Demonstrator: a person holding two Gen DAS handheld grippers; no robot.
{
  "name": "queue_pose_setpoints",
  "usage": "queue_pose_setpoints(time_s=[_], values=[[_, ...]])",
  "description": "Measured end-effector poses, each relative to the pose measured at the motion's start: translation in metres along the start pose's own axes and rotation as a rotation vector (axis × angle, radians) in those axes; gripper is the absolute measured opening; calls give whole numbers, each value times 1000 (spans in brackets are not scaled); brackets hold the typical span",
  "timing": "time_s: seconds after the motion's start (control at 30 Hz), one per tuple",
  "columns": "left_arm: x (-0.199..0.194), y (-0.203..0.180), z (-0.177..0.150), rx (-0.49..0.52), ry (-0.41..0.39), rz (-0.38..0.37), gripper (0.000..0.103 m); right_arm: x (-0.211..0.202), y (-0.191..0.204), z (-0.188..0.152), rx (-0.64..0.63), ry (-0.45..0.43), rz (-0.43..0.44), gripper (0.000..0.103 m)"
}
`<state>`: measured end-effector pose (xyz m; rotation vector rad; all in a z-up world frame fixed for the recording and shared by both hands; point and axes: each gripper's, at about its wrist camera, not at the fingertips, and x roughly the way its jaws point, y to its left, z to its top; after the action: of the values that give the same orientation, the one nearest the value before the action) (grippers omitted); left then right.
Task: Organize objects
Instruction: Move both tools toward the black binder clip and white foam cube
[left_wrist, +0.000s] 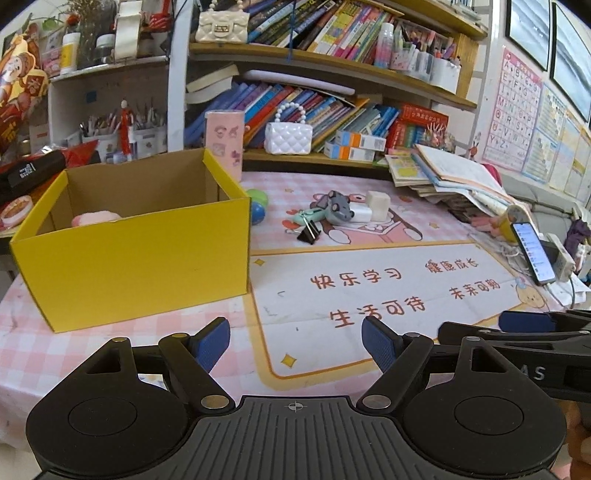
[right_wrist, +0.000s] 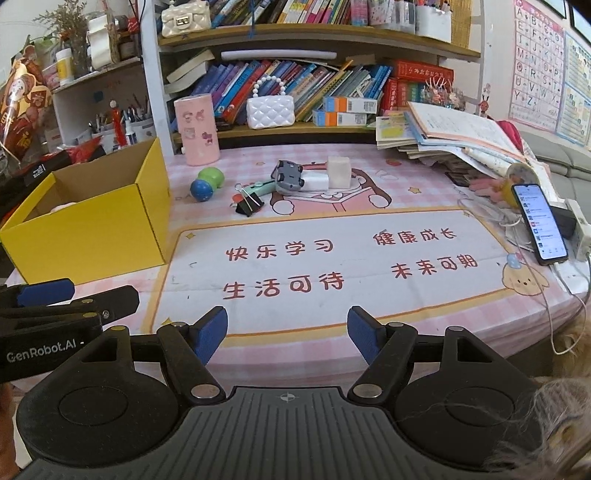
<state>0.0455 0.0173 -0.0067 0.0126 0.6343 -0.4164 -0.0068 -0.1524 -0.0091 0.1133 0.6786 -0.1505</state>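
An open yellow cardboard box (left_wrist: 129, 254) (right_wrist: 92, 225) stands on the left of the table, with a pink soft thing (left_wrist: 96, 218) inside. Beyond it lie loose items: a green ball (right_wrist: 211, 176), a blue ball (right_wrist: 201, 190), a black binder clip (right_wrist: 249, 206) (left_wrist: 309, 233), a mint-green tool (right_wrist: 258, 187), a grey toy car (right_wrist: 289, 177) (left_wrist: 338, 206), a white charger (right_wrist: 314, 182) and a white cube (right_wrist: 338, 171) (left_wrist: 378, 205). My left gripper (left_wrist: 295, 345) hangs open and empty over the table's near part, right of the box. My right gripper (right_wrist: 288, 332) is also open with nothing between its fingers.
A pink cylinder holder (right_wrist: 195, 129) stands behind the balls. A stack of open books (right_wrist: 454, 136) and a lit phone (right_wrist: 539, 225) with cable and power strip fill the right side. Bookshelves (right_wrist: 295, 37) rise at the back. The printed mat (right_wrist: 332, 258) covers the table's middle.
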Motion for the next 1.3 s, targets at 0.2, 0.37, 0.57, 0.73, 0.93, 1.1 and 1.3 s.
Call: queue_pose_setpoints(time_s=[0.2, 0.37, 0.57, 0.73, 0.93, 1.1, 1.3], values=[[18, -13, 9, 19, 3, 8, 81, 24, -13, 17, -11, 9, 7, 70], [40, -23, 20, 0, 20, 29, 81, 49, -28, 37, -29, 28, 20, 70], [68, -44, 36, 21, 33, 55, 81, 82, -51, 65, -39, 32, 34, 70], [91, -57, 50, 16, 38, 86, 81, 107, -70, 85, -43, 38, 55, 70], [122, -75, 64, 20, 65, 120, 81, 138, -92, 105, -55, 36, 74, 70], [152, -85, 81, 22, 62, 174, 80, 166, -109, 122, -61, 24, 77, 69], [202, -79, 102, -42, 102, 234, 80, 204, -126, 146, -62, 16, 81, 69]])
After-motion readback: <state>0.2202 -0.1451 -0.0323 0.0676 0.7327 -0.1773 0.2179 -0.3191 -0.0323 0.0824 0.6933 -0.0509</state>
